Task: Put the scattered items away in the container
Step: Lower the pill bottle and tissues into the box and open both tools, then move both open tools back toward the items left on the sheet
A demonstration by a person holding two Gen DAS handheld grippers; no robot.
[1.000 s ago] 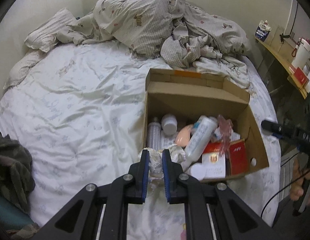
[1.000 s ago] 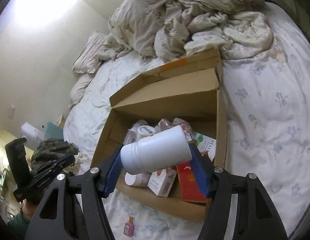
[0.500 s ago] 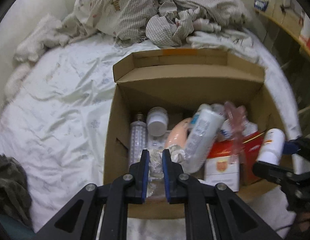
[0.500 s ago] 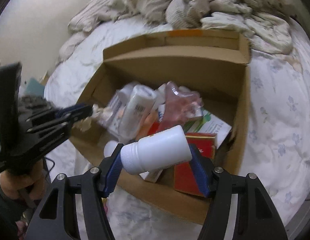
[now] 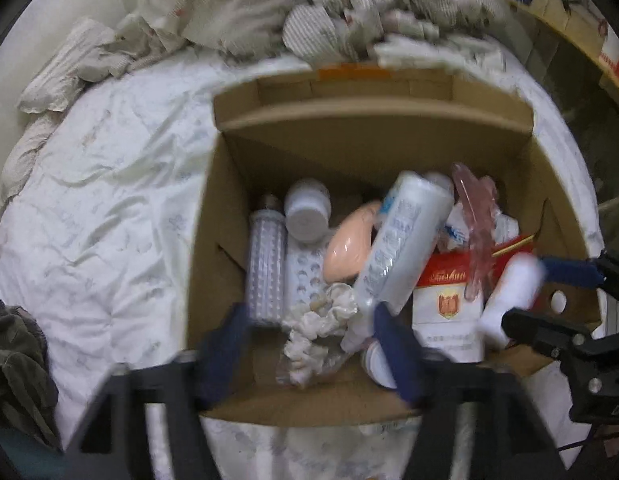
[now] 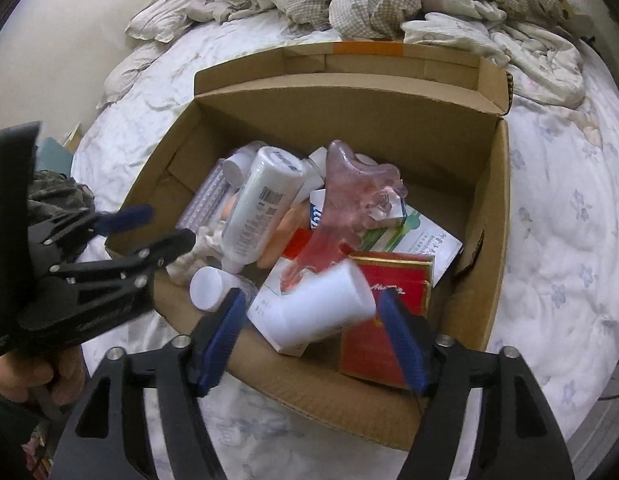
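Both grippers spread wide over the cardboard box [image 6: 485,216], which fills the frame's centre on the bed [image 6: 561,240].

The right gripper [image 6: 313,340], bottom centre, has its jaws released: the white bottle [image 6: 313,312] lies blurred between the fingers, contact unclear. The left gripper [image 5: 309,344], lower centre, gapes around a crumpled white wad [image 5: 321,320] in the box without gripping it.

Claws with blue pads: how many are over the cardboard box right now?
2. The left claw is at the cardboard box's near-left corner, open above a crumpled tissue. The right claw is at the near-right side, a white bottle between its fingers.
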